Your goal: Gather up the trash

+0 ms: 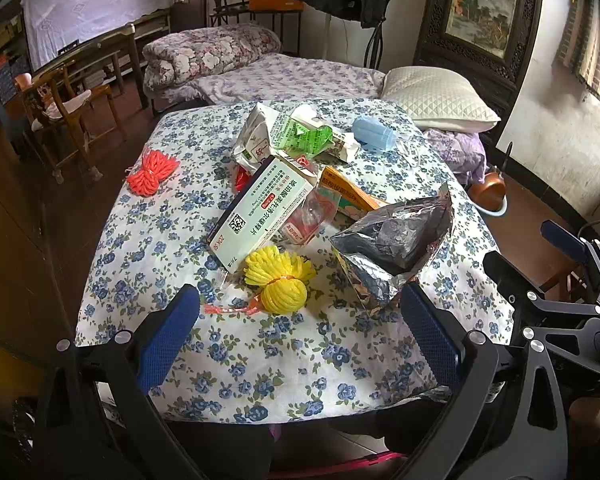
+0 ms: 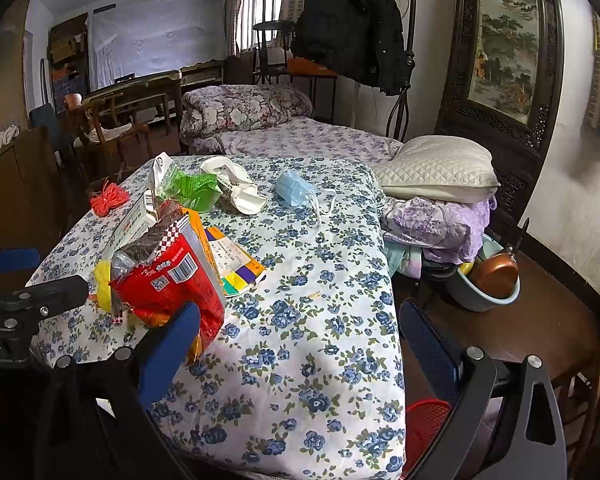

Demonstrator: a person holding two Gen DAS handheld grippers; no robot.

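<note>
Trash lies piled on a table under a blue-flowered cloth (image 1: 260, 368). In the left wrist view my left gripper (image 1: 300, 320) is open just short of a yellow yarn bundle (image 1: 276, 284). Behind it lie a white medicine box (image 1: 260, 212) and a foil bag (image 1: 396, 248), silver side showing. The right wrist view shows that bag's red printed side (image 2: 172, 284), close to the left finger (image 2: 172, 352) of my open right gripper (image 2: 300, 344). Farther back lie a blue face mask (image 2: 296, 188), a green wrapper (image 2: 192, 190), a white wrapper (image 2: 240, 192) and an orange carton (image 2: 232, 260).
An orange-red yarn bundle (image 1: 152, 172) sits near the table's left edge. A red mesh basket (image 2: 428, 420) stands on the floor by the near right corner. A bed with a white pillow (image 2: 436, 168) adjoins the far side, and a basin with a copper pot (image 2: 488, 280) is on the right.
</note>
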